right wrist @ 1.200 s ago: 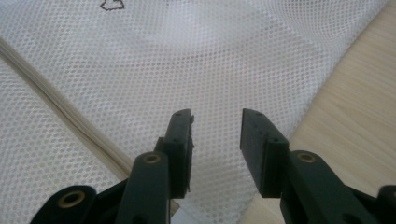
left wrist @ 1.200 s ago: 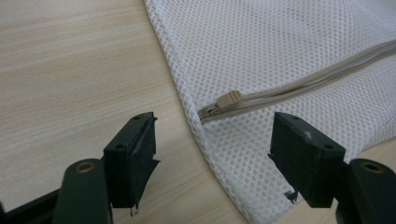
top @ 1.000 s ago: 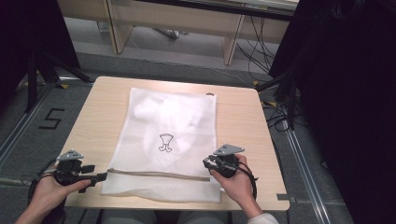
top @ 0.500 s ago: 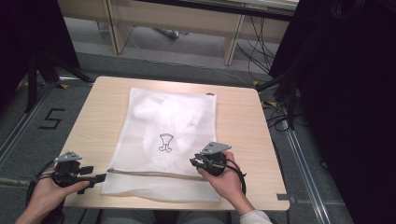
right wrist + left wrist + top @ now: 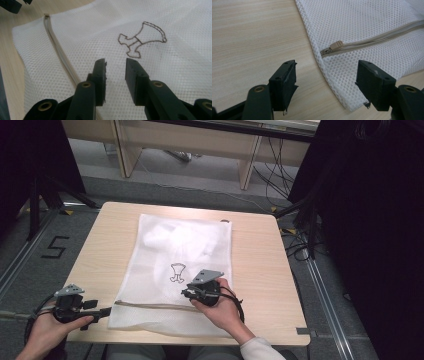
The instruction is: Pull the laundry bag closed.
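With its fingers narrowed but empty, the right gripper [image 5: 186,293] hovers over the white mesh zip bag [image 5: 175,245] while the left gripper [image 5: 107,311], fingers apart, must close on the beige zipper pull [image 5: 336,45].

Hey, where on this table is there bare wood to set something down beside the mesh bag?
The widest bare strip runs along the table right of the white mesh laundry bag, up to the right edge. A narrower strip lies left of the bag. The near edge is crowded: the left hand-held gripper sits at the zipper pull, the right hand-held gripper over the bag.

overhead view – two close gripper views
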Demonstrator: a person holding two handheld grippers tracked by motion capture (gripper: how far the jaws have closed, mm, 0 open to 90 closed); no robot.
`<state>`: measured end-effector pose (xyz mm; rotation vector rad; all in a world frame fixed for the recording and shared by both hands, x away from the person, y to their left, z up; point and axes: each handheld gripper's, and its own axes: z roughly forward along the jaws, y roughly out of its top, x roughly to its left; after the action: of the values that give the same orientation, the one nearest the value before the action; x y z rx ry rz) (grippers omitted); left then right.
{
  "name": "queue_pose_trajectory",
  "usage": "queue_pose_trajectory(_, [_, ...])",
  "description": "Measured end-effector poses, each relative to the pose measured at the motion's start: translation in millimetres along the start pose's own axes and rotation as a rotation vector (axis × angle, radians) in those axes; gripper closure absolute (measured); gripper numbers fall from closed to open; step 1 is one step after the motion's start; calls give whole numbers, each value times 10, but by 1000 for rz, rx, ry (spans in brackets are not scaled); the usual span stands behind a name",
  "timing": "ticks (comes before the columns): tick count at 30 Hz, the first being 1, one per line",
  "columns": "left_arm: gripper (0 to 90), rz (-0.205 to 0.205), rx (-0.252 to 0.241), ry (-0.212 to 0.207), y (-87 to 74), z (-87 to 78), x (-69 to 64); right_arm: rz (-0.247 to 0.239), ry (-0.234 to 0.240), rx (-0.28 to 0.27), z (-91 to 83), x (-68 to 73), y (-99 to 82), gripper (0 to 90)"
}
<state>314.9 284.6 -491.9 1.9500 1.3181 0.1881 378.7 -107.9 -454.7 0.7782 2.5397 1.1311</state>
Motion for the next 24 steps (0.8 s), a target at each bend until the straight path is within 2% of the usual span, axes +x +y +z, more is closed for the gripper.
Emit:
queue_pose_trajectory(1, [319,-6,-4,3,-4,-1,-1,-13,-2,-21,47,23,15,706])
queue_pose_trajectory(2, [319,-29,-22,9,-10,11,-13,-13,-2,-21,47,23,15,706])
queue_pose_trajectory(3, [319,-2,4,4,-11,-12,8,-9,8,0,51,44,44,706])
queue_pose_trajectory(4, [319,-28,-17,7,-17,7,-11,-18,10,-2,74,60,63,706])
queue_pose_trajectory(5, [320,-11,1,3,-17,-7,4,-24,23,5,114,95,100,705])
queue_pose_trajectory(8, [321,-14,-4,1,-24,-6,4,-46,32,1,159,114,128,705])
queue_pose_trajectory(9, [321,-23,-8,2,-25,-3,-2,-42,31,2,174,127,141,706])
queue_pose_trajectory(10, [322,-30,-14,5,-27,2,-6,-66,37,-12,225,147,173,707])
queue_pose_trajectory(11, [322,-34,-17,3,-29,3,-9,-66,37,-12,225,147,173,707])
queue_pose_trajectory(12, [322,-9,4,2,-27,-13,8,-54,35,-3,235,169,190,708])
queue_pose_trajectory(14, [322,-35,-15,8,-30,6,-10,-68,54,2,271,203,232,713])
queue_pose_trajectory(16, [323,-12,4,1,-29,-11,0,-74,57,-3,314,249,269,725])
queue_pose_trajectory(19, [325,-8,6,-1,-28,-9,0,-80,77,7,389,328,328,738])
queue_pose_trajectory(21, [325,-32,-12,3,-29,10,-15,-94,91,15,449,379,366,757])
queue_pose_trajectory(24, [328,-31,-11,1,-27,11,-15,-106,110,21,536,467,418,767])
